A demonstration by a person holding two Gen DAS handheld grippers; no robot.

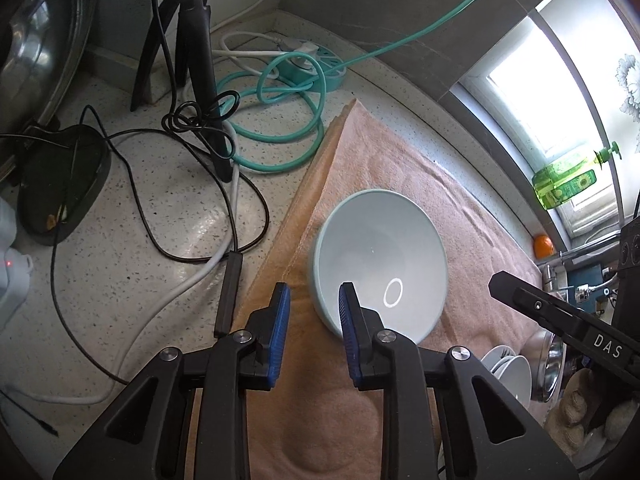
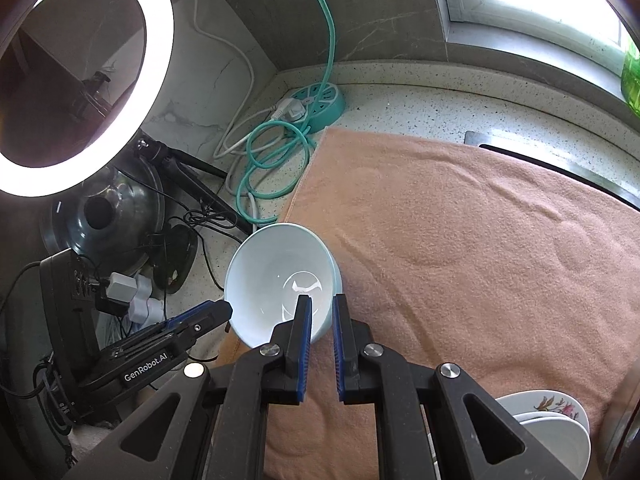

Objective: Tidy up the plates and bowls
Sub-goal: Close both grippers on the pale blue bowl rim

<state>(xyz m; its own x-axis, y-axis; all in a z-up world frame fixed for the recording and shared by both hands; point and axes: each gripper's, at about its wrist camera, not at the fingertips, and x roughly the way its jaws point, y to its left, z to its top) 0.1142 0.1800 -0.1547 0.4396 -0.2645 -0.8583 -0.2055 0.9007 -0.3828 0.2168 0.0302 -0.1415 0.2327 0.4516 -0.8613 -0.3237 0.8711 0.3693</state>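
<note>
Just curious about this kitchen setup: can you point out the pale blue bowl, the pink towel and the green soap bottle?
Pale blue bowl (image 1: 380,256): left wrist view, inside wall.
Pink towel (image 2: 480,240): right wrist view, bare middle.
Green soap bottle (image 1: 564,184): left wrist view, body.

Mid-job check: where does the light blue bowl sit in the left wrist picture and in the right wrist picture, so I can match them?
Left wrist: the light blue bowl lies right of centre on the pink towel, straddled by the left gripper.
Right wrist: the bowl is just left of centre at the towel's left edge, its near rim between the right gripper pads.
Shared landmark: the teal power strip beyond the towel's far corner.
</note>
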